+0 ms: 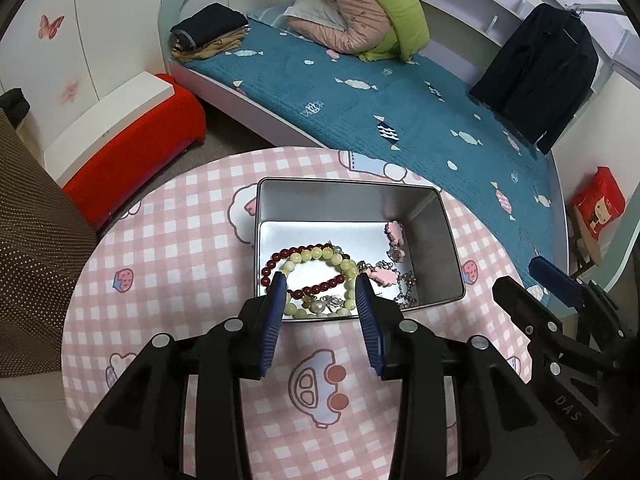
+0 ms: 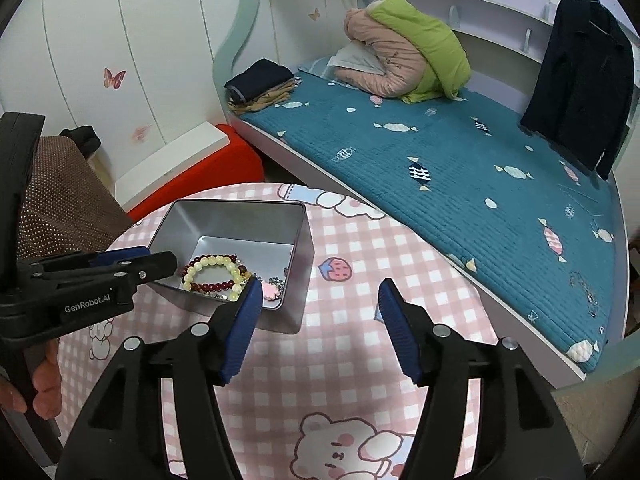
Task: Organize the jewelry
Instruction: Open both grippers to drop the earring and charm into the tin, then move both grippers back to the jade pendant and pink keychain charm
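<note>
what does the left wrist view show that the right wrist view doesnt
Only the left wrist view shows the car print on the cloth, the red box on the floor and a second pink flower charm near the tin's far wall. Only the right wrist view shows the bunny print, the strawberry print and the person's hand holding the left gripper. Both show the metal tin with the pale bead bracelet and dark red bead bracelet inside, the bed, and both grippers open.
</note>
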A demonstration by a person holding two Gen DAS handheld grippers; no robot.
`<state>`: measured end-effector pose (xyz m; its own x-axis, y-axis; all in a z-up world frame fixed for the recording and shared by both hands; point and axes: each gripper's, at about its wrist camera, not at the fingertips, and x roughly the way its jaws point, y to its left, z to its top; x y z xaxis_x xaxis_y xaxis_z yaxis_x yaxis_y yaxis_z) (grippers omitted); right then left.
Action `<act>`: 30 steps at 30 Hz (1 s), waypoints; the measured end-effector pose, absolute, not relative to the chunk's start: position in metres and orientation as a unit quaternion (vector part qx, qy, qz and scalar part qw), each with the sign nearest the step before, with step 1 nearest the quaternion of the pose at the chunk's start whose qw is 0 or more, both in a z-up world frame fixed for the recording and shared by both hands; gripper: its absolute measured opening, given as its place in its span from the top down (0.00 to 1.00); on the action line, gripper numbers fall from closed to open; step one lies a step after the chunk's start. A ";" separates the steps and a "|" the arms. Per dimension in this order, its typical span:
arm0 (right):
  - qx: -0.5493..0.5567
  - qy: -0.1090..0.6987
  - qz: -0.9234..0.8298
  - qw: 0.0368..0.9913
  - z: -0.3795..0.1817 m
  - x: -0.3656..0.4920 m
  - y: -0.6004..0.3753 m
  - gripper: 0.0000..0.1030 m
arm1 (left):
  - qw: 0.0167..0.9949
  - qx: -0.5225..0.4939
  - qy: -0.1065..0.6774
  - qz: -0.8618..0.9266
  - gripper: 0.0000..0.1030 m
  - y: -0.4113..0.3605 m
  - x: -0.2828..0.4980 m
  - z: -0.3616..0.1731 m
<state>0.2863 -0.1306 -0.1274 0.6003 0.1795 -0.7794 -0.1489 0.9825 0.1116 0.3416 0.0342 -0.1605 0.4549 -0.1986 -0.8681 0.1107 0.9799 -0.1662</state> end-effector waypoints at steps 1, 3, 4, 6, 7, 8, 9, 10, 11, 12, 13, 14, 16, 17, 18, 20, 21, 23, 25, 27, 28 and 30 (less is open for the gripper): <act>0.018 0.436 0.091 0.895 -0.127 0.285 -0.131 0.44 | 0.852 -0.041 0.514 -0.093 0.64 0.034 0.340 -0.160; 0.017 0.435 0.090 0.896 -0.126 0.283 -0.133 0.43 | 0.854 -0.037 0.510 -0.095 0.64 0.034 0.337 -0.157; 0.017 0.434 0.090 0.896 -0.125 0.282 -0.133 0.43 | 0.854 -0.035 0.510 -0.095 0.64 0.033 0.335 -0.156; 0.017 0.431 0.089 0.898 -0.123 0.279 -0.134 0.42 | 0.855 -0.036 0.509 -0.096 0.64 0.033 0.331 -0.154; 0.017 0.430 0.089 0.898 -0.122 0.277 -0.135 0.42 | 0.855 -0.036 0.508 -0.096 0.64 0.033 0.330 -0.153; 0.017 0.429 0.089 0.899 -0.122 0.275 -0.135 0.41 | 0.856 -0.035 0.507 -0.096 0.64 0.033 0.326 -0.152; 0.018 0.429 0.088 0.899 -0.121 0.273 -0.136 0.41 | 0.856 -0.034 0.507 -0.096 0.64 0.033 0.323 -0.151; 0.018 0.428 0.087 0.900 -0.120 0.272 -0.136 0.41 | 0.856 -0.034 0.507 -0.095 0.64 0.033 0.322 -0.151; 0.018 0.427 0.087 0.900 -0.120 0.270 -0.138 0.41 | 0.856 -0.032 0.507 -0.095 0.64 0.033 0.319 -0.150; 0.018 0.427 0.087 0.900 -0.119 0.267 -0.139 0.40 | 0.856 -0.031 0.508 -0.095 0.64 0.033 0.315 -0.150; 0.018 0.427 0.086 0.900 -0.119 0.265 -0.139 0.40 | 0.855 -0.030 0.508 -0.095 0.63 0.033 0.313 -0.150; 0.018 0.428 0.085 0.900 -0.120 0.263 -0.140 0.35 | 0.855 -0.030 0.509 -0.095 0.62 0.034 0.309 -0.150; 0.018 0.427 0.083 0.900 -0.120 0.258 -0.140 0.30 | 0.855 -0.028 0.510 -0.095 0.58 0.034 0.301 -0.149; 0.018 0.427 0.083 0.900 -0.120 0.254 -0.141 0.27 | 0.854 -0.027 0.510 -0.096 0.56 0.033 0.298 -0.149; 0.018 0.428 0.084 0.900 -0.120 0.251 -0.141 0.25 | 0.853 -0.026 0.512 -0.097 0.53 0.033 0.294 -0.150; 0.016 0.432 0.080 0.898 -0.122 0.244 -0.142 0.18 | 0.851 -0.024 0.515 -0.099 0.49 0.033 0.283 -0.152; 0.015 0.433 0.079 0.898 -0.123 0.240 -0.143 0.16 | 0.850 -0.022 0.517 -0.100 0.48 0.032 0.279 -0.153; 0.013 0.436 0.078 0.897 -0.125 0.232 -0.145 0.12 | 0.846 -0.016 0.523 -0.100 0.44 0.032 0.270 -0.156; 0.009 0.440 0.075 0.895 -0.127 0.226 -0.146 0.11 | 0.843 -0.016 0.529 -0.100 0.36 0.031 0.262 -0.159; 0.005 0.450 0.069 0.890 -0.132 0.219 -0.149 0.11 | 0.838 -0.015 0.536 -0.100 0.35 0.031 0.251 -0.163; 0.004 0.457 0.066 0.887 -0.135 0.215 -0.151 0.11 | 0.836 -0.013 0.540 -0.101 0.33 0.032 0.248 -0.164; 0.002 0.464 0.059 0.884 -0.138 0.208 -0.153 0.11 | 0.830 -0.010 0.548 -0.103 0.28 0.031 0.236 -0.169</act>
